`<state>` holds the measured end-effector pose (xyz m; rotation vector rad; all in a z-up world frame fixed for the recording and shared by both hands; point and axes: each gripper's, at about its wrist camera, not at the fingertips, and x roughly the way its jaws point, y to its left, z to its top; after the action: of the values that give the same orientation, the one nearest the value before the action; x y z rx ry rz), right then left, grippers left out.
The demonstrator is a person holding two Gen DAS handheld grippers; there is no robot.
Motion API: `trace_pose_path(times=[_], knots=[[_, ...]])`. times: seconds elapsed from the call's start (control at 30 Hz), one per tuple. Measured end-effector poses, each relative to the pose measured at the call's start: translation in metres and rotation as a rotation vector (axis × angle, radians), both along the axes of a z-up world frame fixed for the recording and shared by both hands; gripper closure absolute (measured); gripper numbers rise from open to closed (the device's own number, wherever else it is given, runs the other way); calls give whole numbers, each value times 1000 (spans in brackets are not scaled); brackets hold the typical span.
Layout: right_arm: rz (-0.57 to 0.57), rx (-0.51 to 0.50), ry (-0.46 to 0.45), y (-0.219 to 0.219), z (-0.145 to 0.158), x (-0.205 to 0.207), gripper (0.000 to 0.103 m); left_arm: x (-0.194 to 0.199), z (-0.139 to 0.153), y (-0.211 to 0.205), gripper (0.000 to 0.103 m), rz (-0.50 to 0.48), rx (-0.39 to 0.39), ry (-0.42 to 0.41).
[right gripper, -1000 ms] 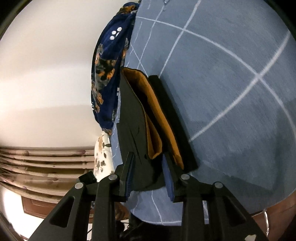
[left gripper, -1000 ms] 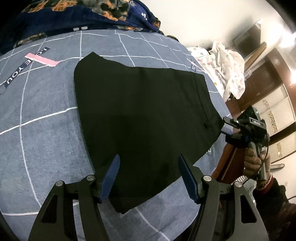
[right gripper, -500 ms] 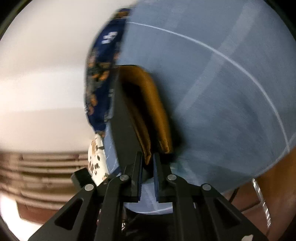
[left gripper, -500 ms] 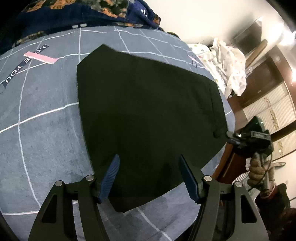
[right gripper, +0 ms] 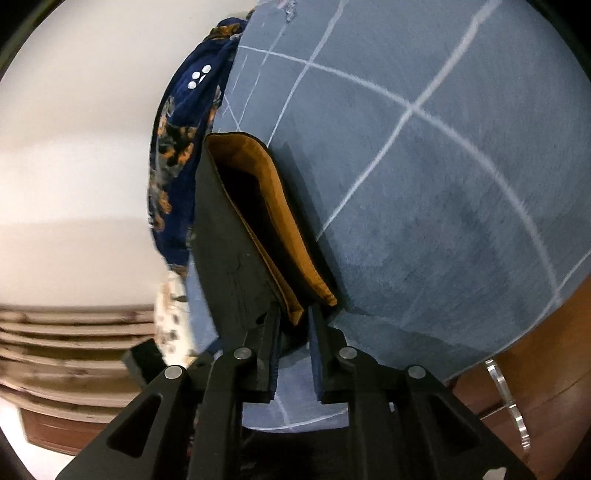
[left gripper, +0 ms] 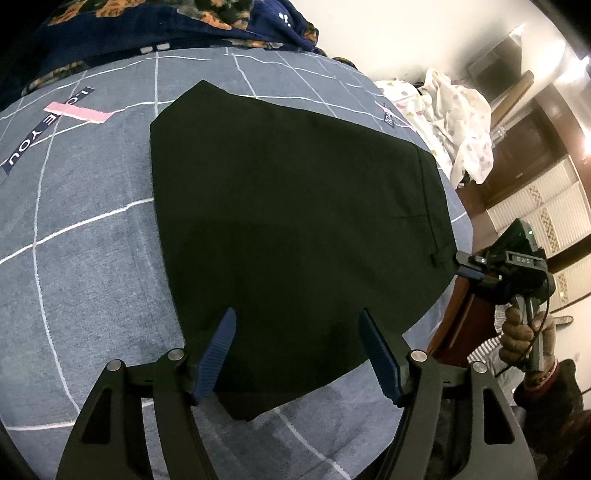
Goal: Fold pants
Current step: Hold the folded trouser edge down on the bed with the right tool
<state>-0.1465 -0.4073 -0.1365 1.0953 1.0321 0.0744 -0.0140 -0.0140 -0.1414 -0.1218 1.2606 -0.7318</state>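
Pants [left gripper: 295, 229], black and matte, lie folded into a broad flat panel on a bed; the bedspread [left gripper: 88, 266] is grey-blue, soft and slightly napped, crossed by thin white grid lines, with a pink patch [left gripper: 78, 112] and a dark strip lettered "YOU" [left gripper: 35, 127] near its far left part; a cream wall rises behind the bed, and dark wooden furniture with pale louvred panels [left gripper: 546, 218] fills the right side of the room; a navy blanket [left gripper: 155, 26] with orange flowers is bunched along the far edge of the bed, and a white spotted cloth [left gripper: 461, 114] is heaped past the right corner; from the right wrist camera the waist end shows an orange-brown lining [right gripper: 280, 229] between the black layers, smooth and curved open like a pocket mouth; the left gripper [left gripper: 297, 350] hovers over the near edge of the pants, its ribbed blue pads spread wide and opening, touching nothing that can be seen; the right gripper [right gripper: 293, 332] sits at the waist corner, jaws narrow but opening, the tip of the lining reaching just between them with a gap on each side, not pinched; a gloved hand [left gripper: 524, 332] holds it by the bed's right edge.
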Motion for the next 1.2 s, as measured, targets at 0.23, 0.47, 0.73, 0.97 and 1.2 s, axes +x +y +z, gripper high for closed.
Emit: trace_pose_path(times=[0.23,0.47,0.73,0.97,1.2], knots=[[-3,-139,11,-5,22,4,55,0,-2,1,31,1,-3,2],[57,-65,37,0,12,20,50,0,-4,1,31,3,-4,6],[136,-103,2,22,20,36,84,0,-4,5,31,17,7,3],[182,35,-182,46,43,58,85,10,-8,24,31,100,-32,47],[51,106,6,-3,-27,30,87,8,-11,14,31,63,1,25]])
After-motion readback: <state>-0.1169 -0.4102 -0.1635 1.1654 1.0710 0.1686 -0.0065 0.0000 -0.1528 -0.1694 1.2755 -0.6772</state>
